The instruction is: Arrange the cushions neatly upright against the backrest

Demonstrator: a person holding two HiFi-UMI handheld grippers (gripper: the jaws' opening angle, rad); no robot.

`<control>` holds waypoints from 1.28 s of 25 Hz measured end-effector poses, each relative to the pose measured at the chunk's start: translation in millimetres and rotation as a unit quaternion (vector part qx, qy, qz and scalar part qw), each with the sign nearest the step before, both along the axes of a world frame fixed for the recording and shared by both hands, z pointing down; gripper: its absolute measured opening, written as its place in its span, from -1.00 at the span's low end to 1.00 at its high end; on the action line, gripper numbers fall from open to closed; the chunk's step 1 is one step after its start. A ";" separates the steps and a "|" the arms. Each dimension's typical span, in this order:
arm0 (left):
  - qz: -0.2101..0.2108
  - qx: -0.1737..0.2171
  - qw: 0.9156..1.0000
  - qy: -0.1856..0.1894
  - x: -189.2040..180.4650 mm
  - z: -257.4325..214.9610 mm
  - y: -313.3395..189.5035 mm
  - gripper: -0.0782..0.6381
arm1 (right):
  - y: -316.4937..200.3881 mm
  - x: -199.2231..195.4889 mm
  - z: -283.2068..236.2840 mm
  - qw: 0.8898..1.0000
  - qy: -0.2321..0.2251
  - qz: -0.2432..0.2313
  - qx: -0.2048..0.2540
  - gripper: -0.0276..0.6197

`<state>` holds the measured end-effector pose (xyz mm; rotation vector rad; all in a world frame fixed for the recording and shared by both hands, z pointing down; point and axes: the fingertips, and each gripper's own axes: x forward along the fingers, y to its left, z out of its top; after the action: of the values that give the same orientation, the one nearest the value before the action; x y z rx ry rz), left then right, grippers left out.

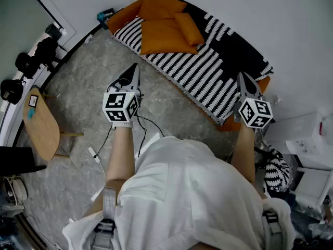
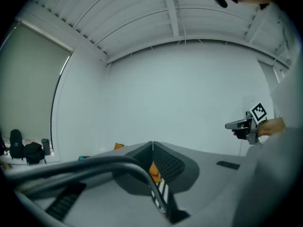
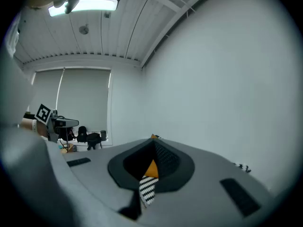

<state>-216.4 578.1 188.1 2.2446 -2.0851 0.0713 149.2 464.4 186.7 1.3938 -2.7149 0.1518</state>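
A sofa point(image 1: 208, 72) with a black-and-white striped cover and an orange base stands against the white wall. Orange cushions lie piled at its left end: a large one point(image 1: 164, 38) flat on the seat, a smaller one point(image 1: 188, 27) across it, and another point(image 1: 158, 5) behind them. My left gripper point(image 1: 134, 69) is shut and empty over the floor, short of the sofa's front edge. My right gripper point(image 1: 243, 77) is shut and empty above the sofa's right end. In each gripper view the jaws meet, with orange and stripes showing just below them, for the left gripper point(image 2: 152, 143) and the right gripper point(image 3: 154, 141).
A wooden side table point(image 1: 41, 124) stands at the left, with dark camera gear point(image 1: 31, 61) by the wall behind it. Cables point(image 1: 143, 124) trail over the grey floor. White furniture point(image 1: 312, 139) and a striped bundle point(image 1: 276, 173) crowd the right side.
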 end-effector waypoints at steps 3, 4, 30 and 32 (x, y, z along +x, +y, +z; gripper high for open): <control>0.004 0.000 1.000 -0.002 -5.5 -0.3 -1.2 -0.74 | 0.8 -7.1 -0.9 1.000 0.002 -0.001 0.001 -0.90; 0.005 0.000 1.000 -0.001 -7.2 -0.5 -1.3 -0.74 | 1.3 -9.2 -1.4 1.000 0.003 -0.001 0.002 -0.90; 0.041 -0.027 0.998 0.027 -0.8 39.4 -86.5 -0.74 | -73.1 -17.4 37.9 1.000 0.006 0.010 -0.023 -0.89; 0.036 -0.032 0.999 0.019 12.0 40.6 -113.2 -0.74 | -104.6 -9.3 40.1 1.000 0.004 0.001 -0.025 -0.89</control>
<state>-204.4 464.9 228.7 2.2651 -1.9552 0.0963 139.8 359.8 226.7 1.3801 -2.6841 0.2104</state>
